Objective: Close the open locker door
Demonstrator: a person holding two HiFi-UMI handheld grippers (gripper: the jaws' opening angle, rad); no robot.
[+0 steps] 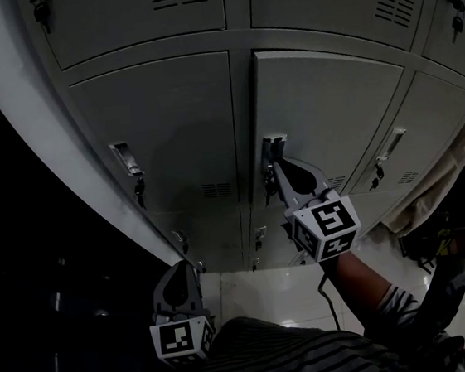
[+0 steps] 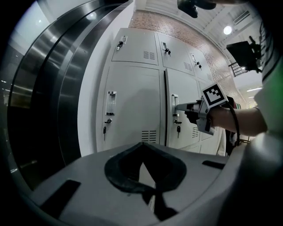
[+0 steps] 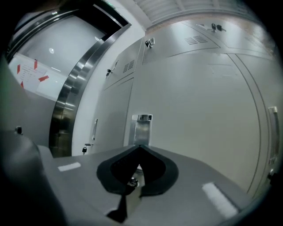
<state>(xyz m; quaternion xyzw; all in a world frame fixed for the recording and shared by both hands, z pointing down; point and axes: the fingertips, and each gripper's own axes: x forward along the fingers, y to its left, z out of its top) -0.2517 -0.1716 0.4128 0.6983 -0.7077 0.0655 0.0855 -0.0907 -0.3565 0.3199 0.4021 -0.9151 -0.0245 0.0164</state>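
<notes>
The grey locker door (image 1: 331, 103) stands slightly ajar, with a dark gap along its left edge (image 2: 166, 110). Its metal handle recess (image 1: 272, 141) is on that edge. My right gripper (image 1: 273, 161) is shut, and its tips rest against the handle (image 3: 143, 130) with nothing between the jaws. From the left gripper view, the right gripper (image 2: 179, 106) reaches the handle (image 2: 175, 99) from the right. My left gripper (image 1: 178, 269) hangs low near the bottom row of lockers. It is shut, empty, and well apart from the door (image 2: 185, 88).
A closed locker door (image 1: 167, 122) sits left of the ajar one, with its own handle (image 1: 127, 160) and a hanging key (image 1: 140, 191). A curved steel column (image 2: 53, 88) flanks the lockers' left side. Beige cloth (image 1: 455, 164) hangs at the right. More closed lockers lie above and below.
</notes>
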